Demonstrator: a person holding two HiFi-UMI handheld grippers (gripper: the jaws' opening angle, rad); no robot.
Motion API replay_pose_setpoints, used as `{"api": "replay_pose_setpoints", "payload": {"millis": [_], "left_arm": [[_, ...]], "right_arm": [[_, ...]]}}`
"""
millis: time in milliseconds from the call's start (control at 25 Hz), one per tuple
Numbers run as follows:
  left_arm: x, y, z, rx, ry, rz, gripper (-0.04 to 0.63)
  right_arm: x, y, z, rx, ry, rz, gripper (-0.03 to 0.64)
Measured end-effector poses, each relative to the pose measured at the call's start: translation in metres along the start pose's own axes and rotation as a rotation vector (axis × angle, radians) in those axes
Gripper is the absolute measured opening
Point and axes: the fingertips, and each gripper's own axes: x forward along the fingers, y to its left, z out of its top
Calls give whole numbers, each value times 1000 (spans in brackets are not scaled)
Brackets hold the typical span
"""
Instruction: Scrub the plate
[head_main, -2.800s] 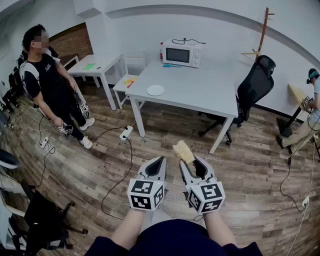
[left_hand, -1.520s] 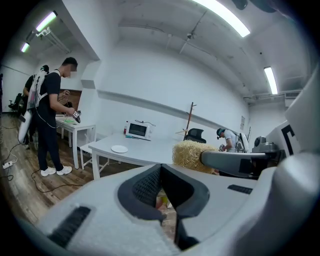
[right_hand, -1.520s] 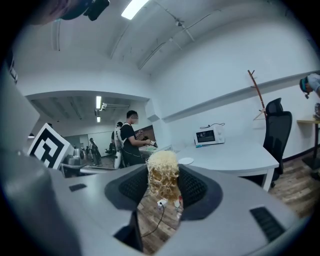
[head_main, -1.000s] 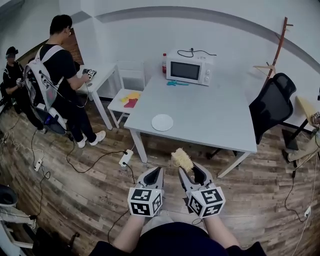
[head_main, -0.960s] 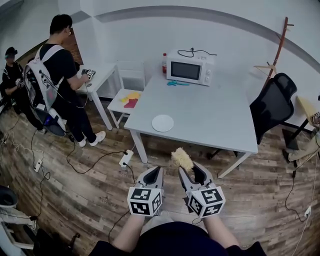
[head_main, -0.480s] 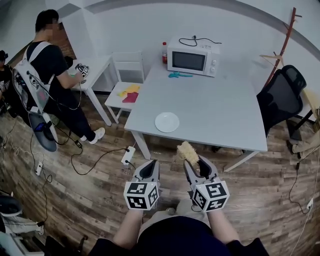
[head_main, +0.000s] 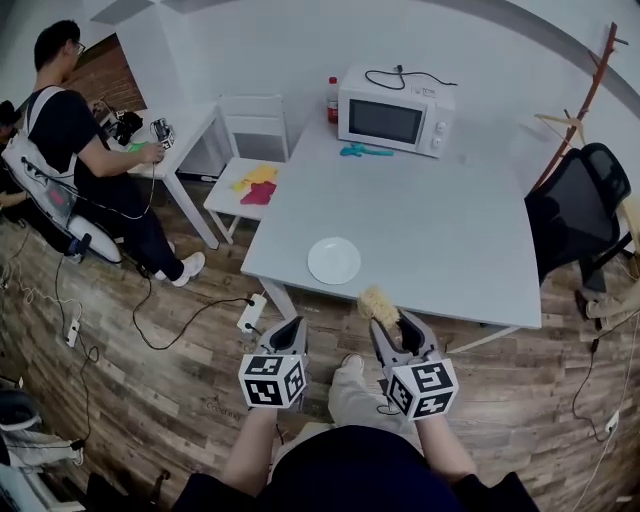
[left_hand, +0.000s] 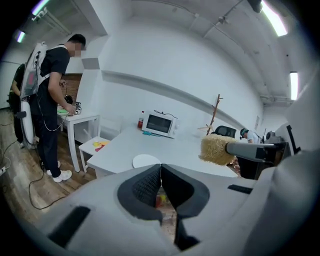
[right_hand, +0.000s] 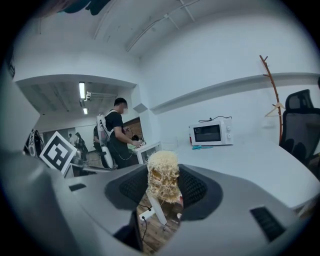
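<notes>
A round white plate (head_main: 334, 260) lies near the front edge of the pale table (head_main: 450, 240); the left gripper view shows the plate (left_hand: 146, 160) ahead too. Both grippers hover over the wooden floor just short of that edge. My right gripper (head_main: 392, 325) is shut on a straw-coloured fibrous scrubber (head_main: 379, 305), which sticks up between the pads (right_hand: 163, 176). My left gripper (head_main: 287, 330) is shut with nothing in it, its pads meeting (left_hand: 160, 172). The scrubber (left_hand: 216, 149) also shows at the right of the left gripper view.
At the table's far end are a white microwave (head_main: 394, 97), a red-capped bottle (head_main: 332, 98) and a teal item (head_main: 360, 151). A white chair with coloured cloths (head_main: 250, 185) stands left, a black office chair (head_main: 585, 210) right. A person (head_main: 70, 130) stands at a side table. A power strip and cables (head_main: 250, 312) lie on the floor.
The view has closed in on the table, so the plate now lies just beyond the grippers. The person at left has shifted toward the side table. Both grips are unchanged.
</notes>
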Motion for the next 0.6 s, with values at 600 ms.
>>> {"api": "replay_pose_setpoints", "payload": {"millis": [600], "left_arm": [[143, 62, 5, -76, 146, 12, 18]], "right_arm": [[130, -57, 21, -80, 97, 124, 179]]}}
